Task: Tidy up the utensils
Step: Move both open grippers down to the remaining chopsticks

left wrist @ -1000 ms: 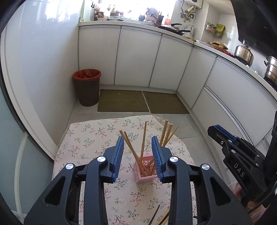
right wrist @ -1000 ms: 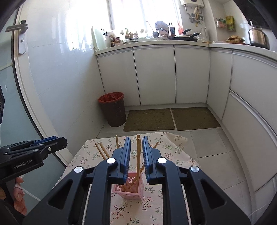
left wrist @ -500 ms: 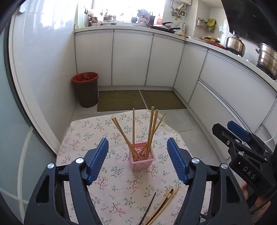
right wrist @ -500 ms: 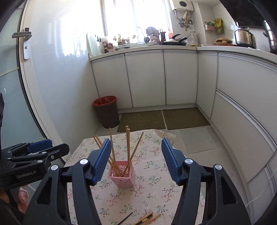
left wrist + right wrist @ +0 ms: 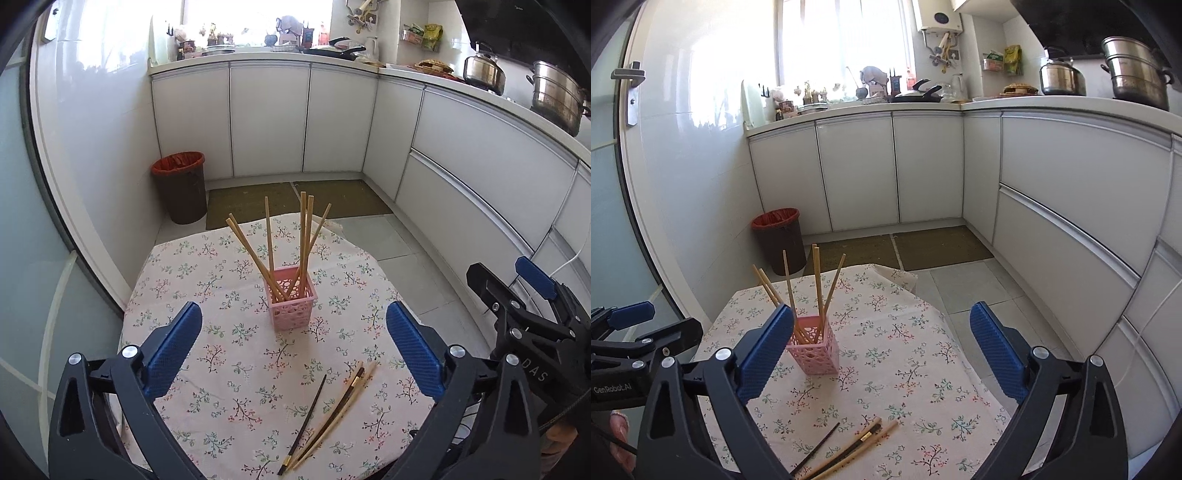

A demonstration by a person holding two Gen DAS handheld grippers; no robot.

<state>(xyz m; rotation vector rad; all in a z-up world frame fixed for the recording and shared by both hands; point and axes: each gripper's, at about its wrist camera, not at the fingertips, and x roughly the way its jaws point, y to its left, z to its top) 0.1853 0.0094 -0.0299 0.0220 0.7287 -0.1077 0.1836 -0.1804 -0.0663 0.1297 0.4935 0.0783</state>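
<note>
A pink lattice holder [image 5: 291, 302] [image 5: 813, 349] stands on the floral tablecloth [image 5: 229, 280] [image 5: 908, 354] with several wooden chopsticks [image 5: 303, 236] [image 5: 817, 291] upright in it. Several loose chopsticks [image 5: 332, 410] [image 5: 849, 450], dark and light, lie on the cloth nearer to me. My left gripper [image 5: 291, 347] hangs short of the holder, its jaws opening wide with nothing between them. My right gripper [image 5: 882, 349] is likewise opening, empty, with the holder just beside its left finger. Each gripper also shows at the edge of the other's view.
A brown bin with a red liner [image 5: 181, 186] [image 5: 780, 240] stands on the floor beyond the table. White cabinets [image 5: 269, 118] run along the back and right. Two mats [image 5: 299, 197] lie on the floor. Pots [image 5: 556, 96] sit on the counter.
Both grippers opened from nearly shut around the upright chopsticks and pulled back from the holder. The loose chopsticks on the cloth came into view.
</note>
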